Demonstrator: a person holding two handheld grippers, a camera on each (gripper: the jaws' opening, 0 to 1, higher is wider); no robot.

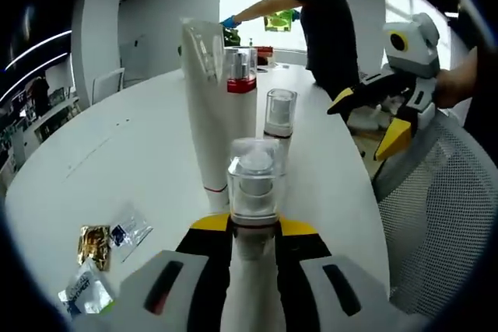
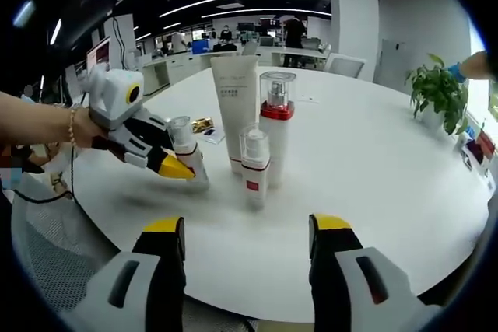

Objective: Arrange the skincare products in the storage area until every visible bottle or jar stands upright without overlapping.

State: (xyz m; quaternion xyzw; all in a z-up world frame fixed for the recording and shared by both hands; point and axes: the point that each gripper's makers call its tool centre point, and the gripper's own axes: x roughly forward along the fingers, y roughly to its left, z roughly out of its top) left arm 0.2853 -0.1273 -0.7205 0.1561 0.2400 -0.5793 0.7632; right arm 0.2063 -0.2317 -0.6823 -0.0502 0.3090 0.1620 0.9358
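My left gripper (image 1: 254, 227) is shut on a small white bottle with a clear cap (image 1: 253, 188). The right gripper view shows that bottle (image 2: 184, 149) leaning slightly in the left gripper (image 2: 175, 167), its base at or just above the white table (image 2: 373, 161). Beyond it stand a tall white tube (image 1: 208, 106) (image 2: 233, 103), a red-collared pump bottle (image 1: 242, 75) (image 2: 275, 126) and a small clear-capped bottle (image 1: 278, 118) (image 2: 254, 162), all upright and close together. My right gripper (image 2: 247, 227) (image 1: 372, 118) is open and holds nothing, hanging off the table's near edge.
Several foil sachets (image 1: 101, 250) (image 2: 204, 124) lie on the table beside the tube. A mesh chair (image 1: 443, 207) stands at the table's edge. A person (image 1: 323, 21) reaches over the far side. A potted plant (image 2: 436, 91) sits at the right.
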